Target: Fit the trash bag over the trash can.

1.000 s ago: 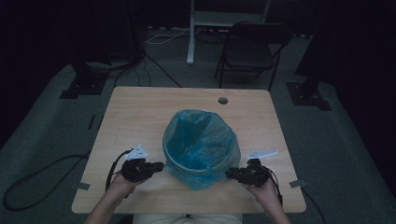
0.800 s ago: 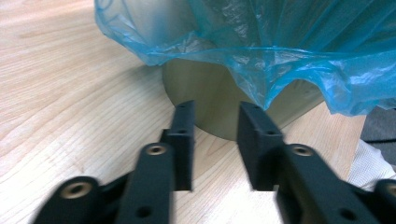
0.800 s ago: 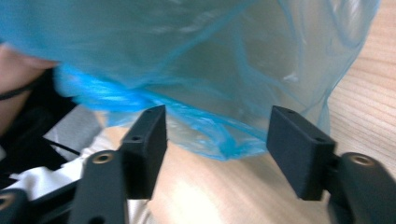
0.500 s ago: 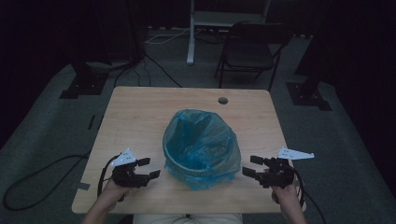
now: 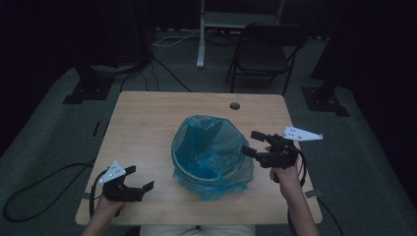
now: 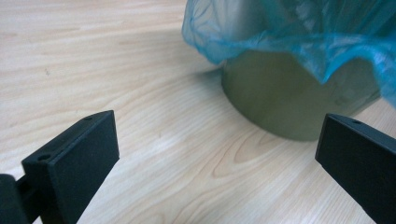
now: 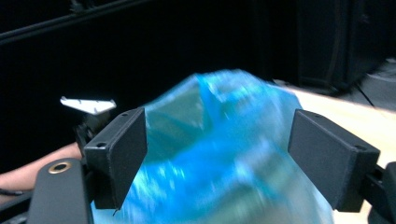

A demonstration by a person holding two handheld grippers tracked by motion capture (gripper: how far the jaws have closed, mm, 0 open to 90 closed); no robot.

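Item 1, left gripper point(image 5: 139, 179): you are holding it low over the near left part of the wooden table point(image 5: 147, 123), jaws pointing toward the bin. Its jaws are standing wide apart with nothing between them, having just been opening. Its own view is showing the two black pads point(image 6: 74, 161) spread to either edge of the picture, bare table between them.

Item 2, right gripper point(image 5: 252, 143): you are holding it raised beside the bin's right rim, jaws pointing across at the bag. The jaws are apart, having just been opening, and clamping nothing. The grey plate point(image 5: 302, 133) is sticking out behind it.

Item 3, bin point(image 6: 289, 93) with blue bag point(image 5: 211, 147): it is standing between your two grippers, well apart from the left one, just ahead of the right one.

View notes: the left gripper view is showing the bin's plain grey-green wall under the bag's overhanging hem, which the high view is hiding beneath the plastic. The right gripper view is showing the bag point(image 7: 219, 154) blurred between its jaws, with your left gripper point(image 7: 88, 121) beyond it. The high view is showing a folding chair point(image 5: 265, 54) beyond the table.
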